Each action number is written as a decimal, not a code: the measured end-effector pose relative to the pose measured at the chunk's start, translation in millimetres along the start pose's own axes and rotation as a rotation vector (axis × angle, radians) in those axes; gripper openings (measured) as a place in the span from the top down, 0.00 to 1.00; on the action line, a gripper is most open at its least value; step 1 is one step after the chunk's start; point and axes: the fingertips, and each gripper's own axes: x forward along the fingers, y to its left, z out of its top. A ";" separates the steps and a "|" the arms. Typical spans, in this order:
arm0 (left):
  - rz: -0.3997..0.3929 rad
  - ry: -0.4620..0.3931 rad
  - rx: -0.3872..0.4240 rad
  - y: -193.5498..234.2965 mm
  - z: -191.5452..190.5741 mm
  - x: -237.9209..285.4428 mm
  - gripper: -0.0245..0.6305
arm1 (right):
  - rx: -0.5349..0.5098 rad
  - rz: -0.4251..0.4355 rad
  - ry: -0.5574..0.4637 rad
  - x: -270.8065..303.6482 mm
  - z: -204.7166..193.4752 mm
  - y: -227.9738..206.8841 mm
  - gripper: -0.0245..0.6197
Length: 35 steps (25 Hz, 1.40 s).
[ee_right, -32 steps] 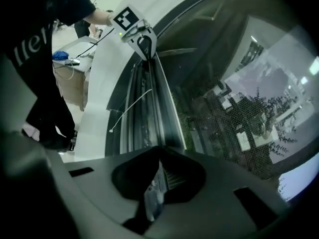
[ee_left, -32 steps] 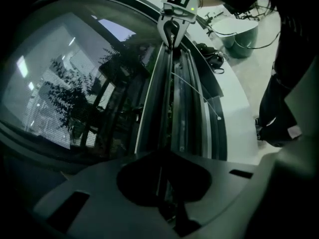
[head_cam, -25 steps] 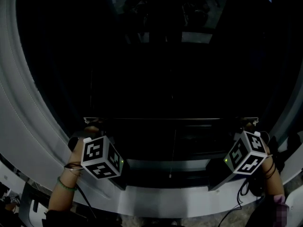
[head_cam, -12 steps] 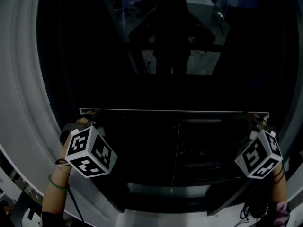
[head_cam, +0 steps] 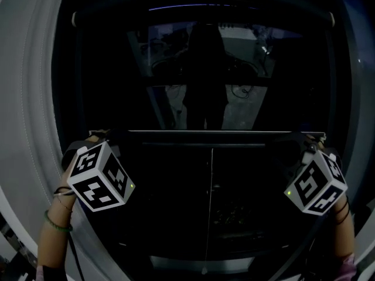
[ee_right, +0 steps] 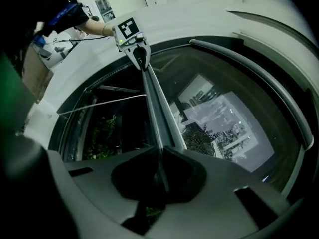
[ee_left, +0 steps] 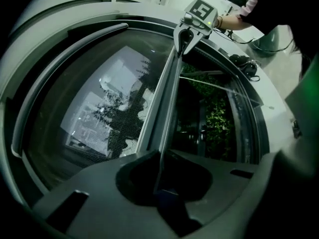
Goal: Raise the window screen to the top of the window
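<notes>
The window screen's grey bottom bar (head_cam: 211, 133) lies level across the dark window, about midway up. My left gripper (head_cam: 101, 138) is shut on its left end and my right gripper (head_cam: 310, 140) on its right end. In the left gripper view the bar (ee_left: 167, 98) runs from between my left gripper's (ee_left: 160, 156) jaws to the right gripper (ee_left: 192, 26). The right gripper view mirrors this: the bar (ee_right: 154, 108) leaves my right gripper (ee_right: 160, 156) toward the left gripper (ee_right: 132, 34). Mesh (ee_left: 122, 118) stretches between the bar and the top housing (head_cam: 202, 7).
A wide white window frame (head_cam: 29, 98) surrounds the opening on both sides. Below the bar the unscreened pane shows green plants (ee_left: 214, 118) outside. A thin cord (head_cam: 211, 204) hangs down from the bar's middle. A cable trails along the sill (ee_left: 244, 66).
Both grippers have carried the bar upward. The head view has tilted up with it: the white sill has dropped out of sight and the top housing has come into view.
</notes>
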 end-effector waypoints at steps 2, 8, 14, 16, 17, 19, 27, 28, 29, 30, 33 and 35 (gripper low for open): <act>0.021 0.000 0.003 27.6 7.0 -2.4 0.91 | -0.002 -0.023 -0.011 0.5 7.2 -27.4 0.91; 0.094 -0.027 -0.004 61.9 21.5 -14.7 0.91 | -0.039 -0.112 -0.004 -7.7 18.0 -61.3 0.91; 0.167 -0.011 0.016 115.3 38.1 -28.7 0.91 | -0.058 -0.193 0.013 -15.9 34.4 -111.7 0.91; 0.171 -0.005 0.018 140.8 42.3 -31.3 0.91 | -0.058 -0.207 0.020 -14.8 44.5 -135.1 0.91; 0.170 -0.002 0.018 150.9 44.2 -32.8 0.91 | -0.055 -0.212 0.019 -14.4 48.5 -144.4 0.91; 0.178 0.008 0.023 168.4 48.5 -37.5 0.91 | -0.061 -0.240 0.025 -16.5 54.6 -162.8 0.91; 0.250 0.055 0.034 229.8 65.0 -50.4 0.90 | -0.039 -0.314 0.028 -23.1 75.8 -222.5 0.90; 0.264 0.058 0.025 237.9 65.0 -52.4 0.90 | -0.037 -0.324 0.024 -23.8 78.1 -229.2 0.90; 0.281 0.059 0.012 246.2 64.4 -54.7 0.90 | -0.032 -0.334 0.018 -24.6 80.3 -235.9 0.90; 0.297 0.056 -0.002 253.9 64.4 -56.6 0.90 | -0.026 -0.345 0.012 -25.4 82.2 -242.7 0.90; 0.332 0.033 -0.035 271.4 67.7 -61.1 0.89 | 0.001 -0.374 -0.003 -27.4 87.7 -261.0 0.89; 0.349 0.029 -0.058 281.0 68.1 -64.5 0.88 | 0.018 -0.384 -0.007 -28.8 91.4 -270.3 0.89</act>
